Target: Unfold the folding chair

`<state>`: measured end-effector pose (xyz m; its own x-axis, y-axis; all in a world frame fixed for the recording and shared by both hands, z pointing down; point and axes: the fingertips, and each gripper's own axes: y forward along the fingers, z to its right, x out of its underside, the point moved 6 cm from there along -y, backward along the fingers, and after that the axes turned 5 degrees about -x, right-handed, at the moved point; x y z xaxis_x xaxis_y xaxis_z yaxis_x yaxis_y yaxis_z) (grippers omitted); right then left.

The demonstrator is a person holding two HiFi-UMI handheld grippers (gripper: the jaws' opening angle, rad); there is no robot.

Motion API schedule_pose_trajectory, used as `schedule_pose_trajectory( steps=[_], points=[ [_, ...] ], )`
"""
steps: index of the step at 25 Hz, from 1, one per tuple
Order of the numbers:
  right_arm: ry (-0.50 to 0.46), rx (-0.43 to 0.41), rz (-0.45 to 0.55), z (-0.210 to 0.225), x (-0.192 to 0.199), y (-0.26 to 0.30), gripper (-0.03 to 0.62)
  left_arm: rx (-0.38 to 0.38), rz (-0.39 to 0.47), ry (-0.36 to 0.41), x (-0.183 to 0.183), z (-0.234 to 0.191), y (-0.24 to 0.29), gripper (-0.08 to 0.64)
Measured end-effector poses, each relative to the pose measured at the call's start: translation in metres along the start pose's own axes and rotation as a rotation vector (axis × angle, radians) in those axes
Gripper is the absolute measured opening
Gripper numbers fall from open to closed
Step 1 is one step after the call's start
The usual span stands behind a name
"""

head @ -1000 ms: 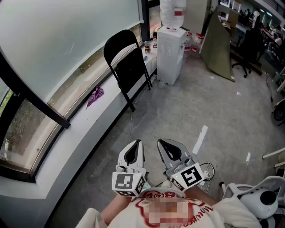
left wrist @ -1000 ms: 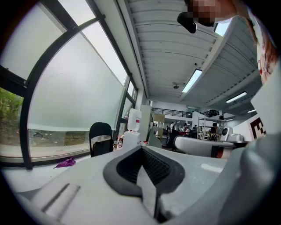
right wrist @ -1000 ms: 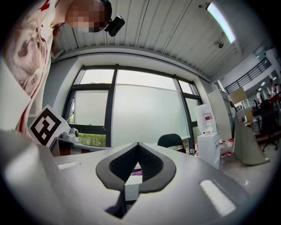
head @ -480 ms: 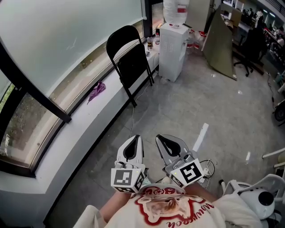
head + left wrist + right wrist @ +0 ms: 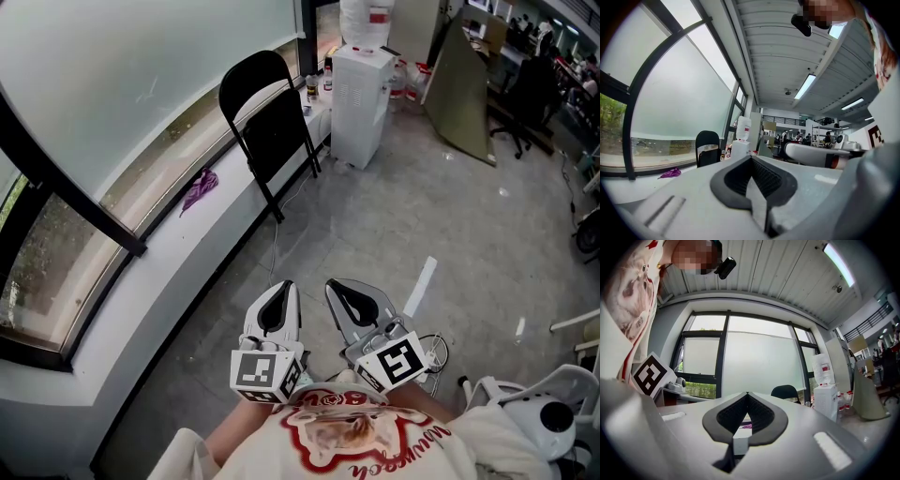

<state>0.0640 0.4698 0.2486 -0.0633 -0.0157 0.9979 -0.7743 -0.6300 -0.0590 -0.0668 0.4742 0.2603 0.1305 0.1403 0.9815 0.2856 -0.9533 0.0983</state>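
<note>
Left hand-held gripper (image 5: pixel 279 292): jaws closed together, nothing between them, held close to the person's chest.
Right hand-held gripper (image 5: pixel 345 295): just beside the left one, jaws closed, empty.
Floor (image 5: pixel 394 225): bare grey stretch, open between the grippers and the chair.
Window ledge (image 5: pixel 178 272): bounds the floor on the left, with a purple cloth (image 5: pixel 199 190) lying on it.
Folding chair (image 5: pixel 267 112): black, folded flat, leaning on the ledge, well apart from both grippers.
Water dispenser (image 5: pixel 359 103): just beyond the chair.
Change: both grippers sit slightly higher in the head view than a second ago; the chair is unmoved.

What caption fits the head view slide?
Left tongs and right tongs shut, empty, close to the person; black folding chair leans folded against the window ledge, near a water dispenser.
</note>
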Motion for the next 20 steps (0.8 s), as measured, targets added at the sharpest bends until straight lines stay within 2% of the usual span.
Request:
schedule_pose_trajectory(
  steps=[8,15,20],
  points=[
    [0.035,0.005,0.025,0.016,0.0,-0.024,0.023,0.005,0.003,0.006,0.003,0.024,0.006,0.0],
    [0.082,0.007,0.039,0.03,0.005,-0.056,0.023,-0.024,0.025,-0.001,0.009,0.049,-0.001,0.0],
    [0.146,0.004,0.037,0.038,0.015,-0.062,0.023,-0.037,-0.008,0.01,0.018,0.056,-0.006,0.0]
  ],
)
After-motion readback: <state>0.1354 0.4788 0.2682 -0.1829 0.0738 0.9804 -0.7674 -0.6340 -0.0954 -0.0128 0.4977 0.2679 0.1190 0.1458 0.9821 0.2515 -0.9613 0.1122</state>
